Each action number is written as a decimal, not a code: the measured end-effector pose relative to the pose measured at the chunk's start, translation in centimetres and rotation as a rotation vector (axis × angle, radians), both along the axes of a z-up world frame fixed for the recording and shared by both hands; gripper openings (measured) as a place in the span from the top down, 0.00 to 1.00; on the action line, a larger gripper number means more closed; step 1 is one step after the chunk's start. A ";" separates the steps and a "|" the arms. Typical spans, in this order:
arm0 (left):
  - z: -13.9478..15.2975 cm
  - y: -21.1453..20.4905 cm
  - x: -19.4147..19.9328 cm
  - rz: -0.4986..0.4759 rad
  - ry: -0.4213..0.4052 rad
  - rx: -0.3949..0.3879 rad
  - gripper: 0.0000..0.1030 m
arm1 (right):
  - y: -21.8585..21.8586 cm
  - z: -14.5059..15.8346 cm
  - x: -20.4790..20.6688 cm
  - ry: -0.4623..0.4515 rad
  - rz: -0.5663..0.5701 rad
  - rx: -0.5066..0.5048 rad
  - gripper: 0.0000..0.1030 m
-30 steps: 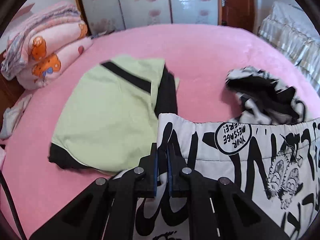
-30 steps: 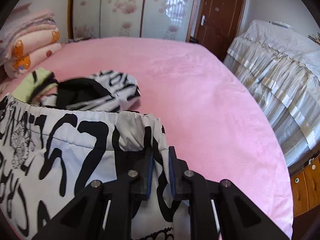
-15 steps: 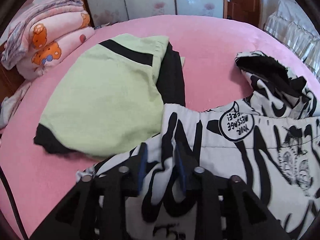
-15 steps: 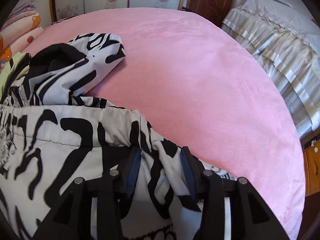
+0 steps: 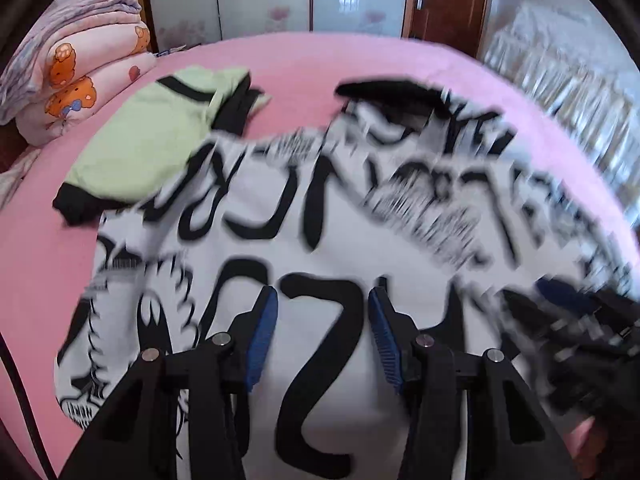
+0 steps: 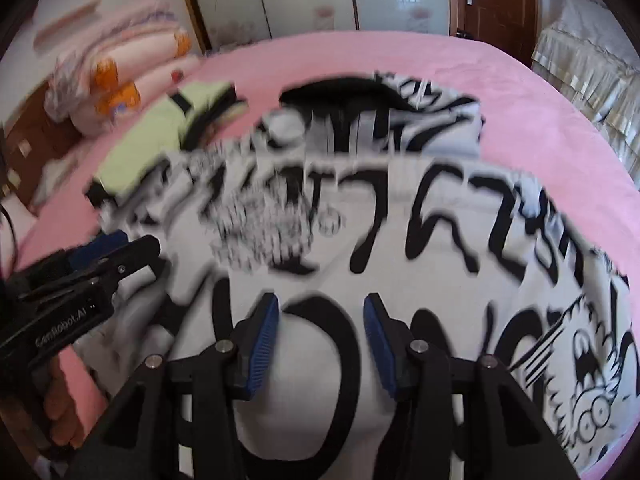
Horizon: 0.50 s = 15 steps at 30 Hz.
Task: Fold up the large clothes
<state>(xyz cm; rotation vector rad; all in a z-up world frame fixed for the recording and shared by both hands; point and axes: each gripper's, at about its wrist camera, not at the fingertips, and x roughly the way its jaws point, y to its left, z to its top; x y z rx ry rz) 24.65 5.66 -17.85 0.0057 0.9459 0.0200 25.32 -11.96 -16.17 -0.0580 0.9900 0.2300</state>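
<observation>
A large white garment with black graffiti print (image 5: pixel 320 240) lies spread on the pink bed (image 5: pixel 312 60); it also fills the right wrist view (image 6: pixel 400 240). My left gripper (image 5: pixel 322 320) is open and empty just above the garment's near part. My right gripper (image 6: pixel 318 324) is open and empty over the same cloth. The right gripper shows blurred at the right edge of the left wrist view (image 5: pixel 580 320). The left gripper shows at the left edge of the right wrist view (image 6: pixel 80 280).
A folded light-green and black garment (image 5: pixel 160 136) lies on the bed to the left, partly under the printed one. Stacked pink blankets (image 5: pixel 76 84) sit at the far left. A second bed with a white frilled cover (image 6: pixel 592 72) stands at the right.
Both grippers have opened and let go of the printed garment's edge. The garment now lies folded over and flat on the bed. Both grippers have drawn back over it.
</observation>
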 end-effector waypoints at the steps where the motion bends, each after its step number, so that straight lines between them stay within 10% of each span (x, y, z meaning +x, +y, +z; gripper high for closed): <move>1: -1.0 0.6 -0.2 0.011 0.017 0.034 0.55 | -0.8 -0.4 -0.3 -0.010 0.005 -0.008 0.59; 7: -2.5 10.6 -1.5 0.154 0.018 0.137 0.57 | -13.7 -1.5 -1.0 -0.048 -0.230 -0.316 0.59; 9: -2.6 12.7 -2.1 0.140 0.030 0.079 0.70 | -19.1 -1.7 -1.6 -0.048 -0.297 -0.294 0.60; 15: -3.0 11.3 -2.3 0.148 0.048 0.123 0.70 | -26.6 -1.8 -2.9 -0.004 -0.467 -0.180 0.40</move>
